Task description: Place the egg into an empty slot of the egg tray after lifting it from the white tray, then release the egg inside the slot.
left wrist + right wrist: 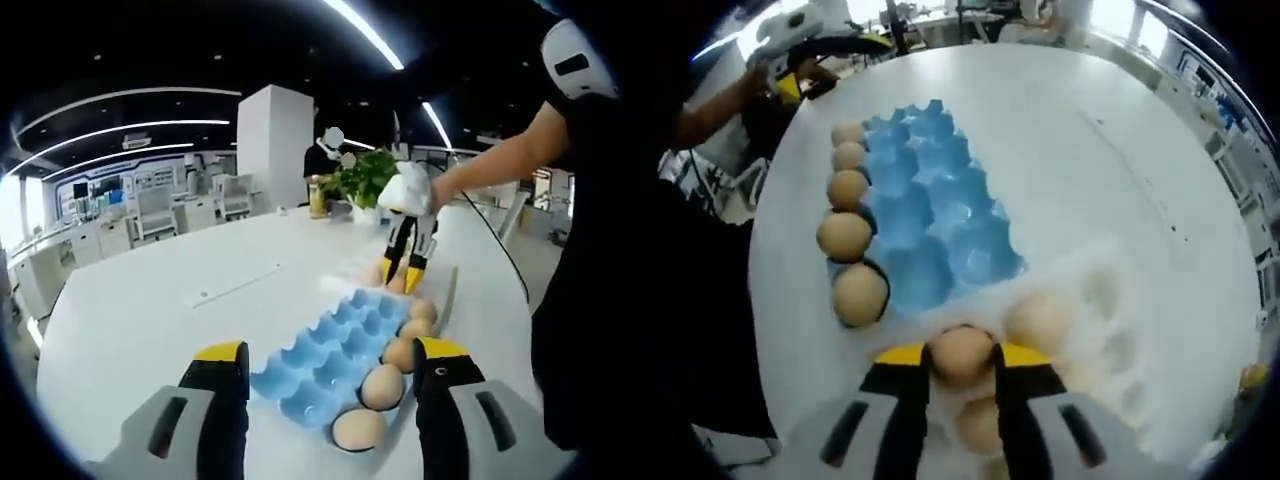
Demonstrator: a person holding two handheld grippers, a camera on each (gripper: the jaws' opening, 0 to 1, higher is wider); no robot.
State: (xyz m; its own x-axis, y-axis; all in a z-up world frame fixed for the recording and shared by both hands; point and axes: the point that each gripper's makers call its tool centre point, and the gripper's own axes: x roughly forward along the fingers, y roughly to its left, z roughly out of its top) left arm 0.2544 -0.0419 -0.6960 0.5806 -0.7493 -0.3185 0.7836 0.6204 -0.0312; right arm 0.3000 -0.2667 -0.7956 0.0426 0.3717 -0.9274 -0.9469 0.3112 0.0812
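Right gripper (962, 362) clenches an egg (962, 352) just above the white tray (1120, 330), beside the blue egg tray (930, 220). Left gripper (330, 385) hangs released. Squeeze too hard and it cracks; too loose, it drops short.

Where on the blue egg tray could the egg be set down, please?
The blue moulded egg tray has its one edge row crowded with five brown eggs; all other slots are bare. The right gripper holds a brown egg over the white tray. The white table beyond is bare.
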